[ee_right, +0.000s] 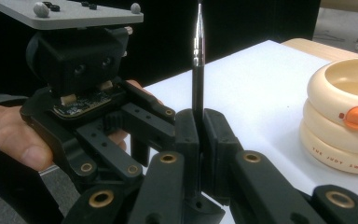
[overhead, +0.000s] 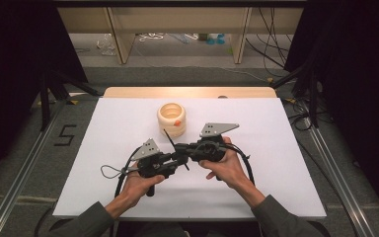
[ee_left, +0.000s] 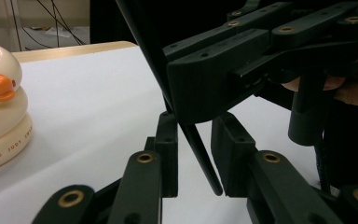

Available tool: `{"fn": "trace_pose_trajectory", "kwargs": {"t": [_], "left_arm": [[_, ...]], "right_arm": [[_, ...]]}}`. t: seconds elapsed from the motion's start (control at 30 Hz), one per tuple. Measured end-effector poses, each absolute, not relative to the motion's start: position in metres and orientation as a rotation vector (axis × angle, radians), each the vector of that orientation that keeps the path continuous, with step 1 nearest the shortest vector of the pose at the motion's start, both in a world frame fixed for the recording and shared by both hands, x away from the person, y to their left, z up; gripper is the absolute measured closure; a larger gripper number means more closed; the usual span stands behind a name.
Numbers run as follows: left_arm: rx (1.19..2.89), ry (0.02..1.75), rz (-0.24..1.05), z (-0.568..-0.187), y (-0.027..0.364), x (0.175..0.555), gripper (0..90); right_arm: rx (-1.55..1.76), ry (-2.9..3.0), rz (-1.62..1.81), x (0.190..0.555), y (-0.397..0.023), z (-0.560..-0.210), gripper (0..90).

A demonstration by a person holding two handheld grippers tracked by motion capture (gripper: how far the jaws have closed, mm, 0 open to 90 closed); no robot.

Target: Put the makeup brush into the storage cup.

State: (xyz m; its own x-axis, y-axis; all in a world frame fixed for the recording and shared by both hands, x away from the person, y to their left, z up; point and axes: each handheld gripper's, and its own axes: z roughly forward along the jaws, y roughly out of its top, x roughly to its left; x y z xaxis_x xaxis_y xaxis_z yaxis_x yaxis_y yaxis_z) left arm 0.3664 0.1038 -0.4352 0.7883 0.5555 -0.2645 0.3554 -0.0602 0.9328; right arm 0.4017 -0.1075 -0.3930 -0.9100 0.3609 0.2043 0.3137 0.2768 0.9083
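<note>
Thin black rod (ee_right: 198, 70), upright in front of the cream ringed holder (overhead: 171, 118), clamped between the closed jaws of the right gripper (ee_right: 199, 140). Its lower end hangs between the jaws of the left gripper (ee_left: 195, 158), which stand slightly apart without pressing it. Both grippers meet just in front of the holder, over the white table (overhead: 276, 148)

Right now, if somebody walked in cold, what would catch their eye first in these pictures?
First, the two grippers meeting over the middle of the white table: the right gripper is shut on a thin black stick that stands upright, and the left gripper has its jaws on either side of the stick's lower end. Behind them sits a cream stack of rings with an orange duck bill.
</note>
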Motion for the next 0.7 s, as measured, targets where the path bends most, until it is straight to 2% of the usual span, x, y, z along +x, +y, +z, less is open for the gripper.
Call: {"fn": "trace_pose_trajectory", "kwargs": {"t": [0.53, 0.7], "left_arm": [[1.661, 0.74, 0.176, -0.4347, 0.1069, 0.3683, 79.6], [1.645, 0.765, 0.161, -0.4358, 0.11, 0.3705, 84.6]], "right_arm": [[0.648, 2.47, 1.768, 0.401, -0.1083, -0.3919, 85.5], [0.64, 2.461, 1.744, 0.4005, -0.1099, -0.3903, 85.3]]}}
